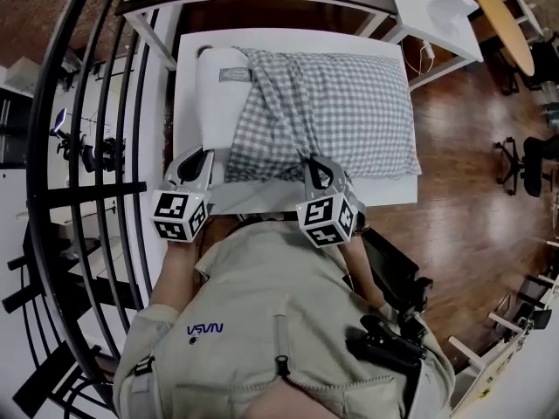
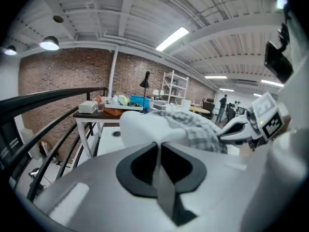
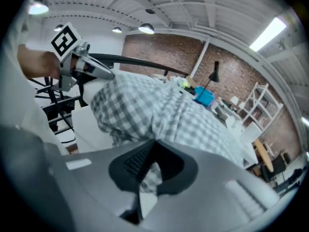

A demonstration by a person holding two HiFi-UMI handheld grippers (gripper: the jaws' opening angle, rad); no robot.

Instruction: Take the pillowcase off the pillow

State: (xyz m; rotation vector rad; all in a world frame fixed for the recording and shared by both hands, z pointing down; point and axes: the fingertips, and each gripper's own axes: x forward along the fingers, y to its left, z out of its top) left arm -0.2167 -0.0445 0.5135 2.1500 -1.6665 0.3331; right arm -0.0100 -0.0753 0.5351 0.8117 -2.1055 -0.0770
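Nearest is the person's beige sleeved torso, both arms reaching out over the near edge of the white flat worktop [image 1: 288, 38].

Left tongs [image 1: 199, 154]: closed, pinching pale cloth at the near left corner of the white stuffed pillow [image 1: 214, 94].

Right tongs [image 1: 307, 161]: closed on a fold of the grey-and-white checked fabric pillowcase [image 1: 341, 103], at about the middle of its near edge. Checked cloth shows between the jaws in the right gripper view.

The pillow lies flat on the worktop, just beyond both tongs, with its long axis running left to right. Its left end is already bare. The pillowcase covers the rest, out to the right end, so the opening faces left.

Judgement: stripping means dragging the pillowcase rightward along that axis while the left tongs anchor the bare end. The right tongs are the nearer to the covered part, so they pull.

Farther off is a cluttered table, with a brick wall behind it.
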